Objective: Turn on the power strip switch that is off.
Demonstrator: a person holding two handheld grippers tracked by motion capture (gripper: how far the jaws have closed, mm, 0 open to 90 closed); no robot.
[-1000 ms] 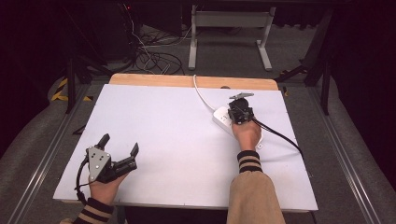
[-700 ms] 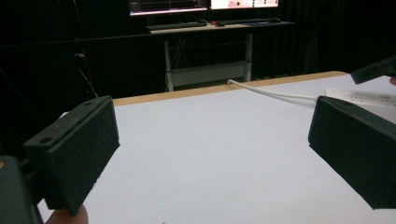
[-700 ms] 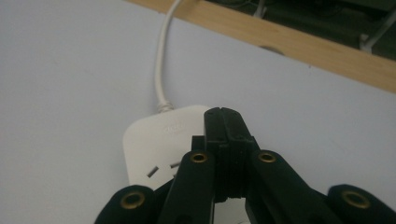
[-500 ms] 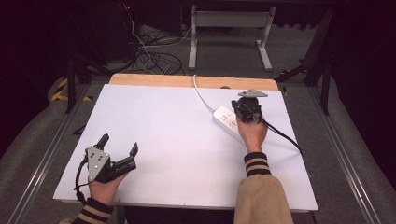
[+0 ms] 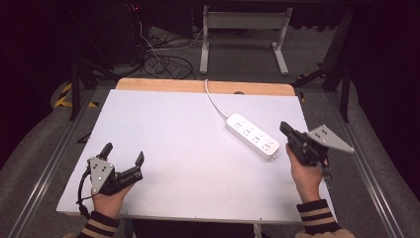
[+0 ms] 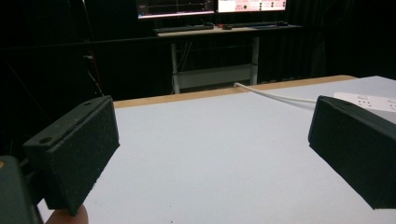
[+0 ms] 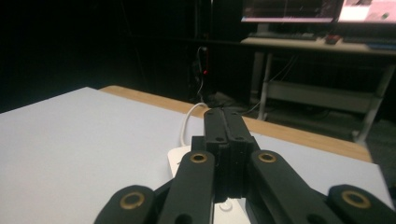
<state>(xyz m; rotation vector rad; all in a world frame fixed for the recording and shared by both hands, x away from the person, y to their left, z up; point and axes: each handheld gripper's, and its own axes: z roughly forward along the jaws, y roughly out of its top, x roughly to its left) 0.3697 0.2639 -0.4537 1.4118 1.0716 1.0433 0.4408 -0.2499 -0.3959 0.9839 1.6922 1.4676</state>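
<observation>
I see a white power strip (image 5: 252, 135) on my white table (image 5: 168, 134), whose far edge is tan wood. Both grippers (image 5: 124, 163) are black; my cuffs (image 5: 317, 217) are striped.

A power strip (image 5: 252, 136) is lying on the table (image 5: 173, 129), right of centre, slanting from far-left to near-right. Its cord (image 5: 214, 100) is running back over the far edge. The right gripper (image 5: 286, 131) is sitting just right of the strip's near end. The left gripper (image 5: 124, 157) is sitting near the front-left corner, well apart from the strip.

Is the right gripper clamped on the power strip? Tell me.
No: the right gripper is shut with nothing between its jaws, held just beside the power strip.
</observation>
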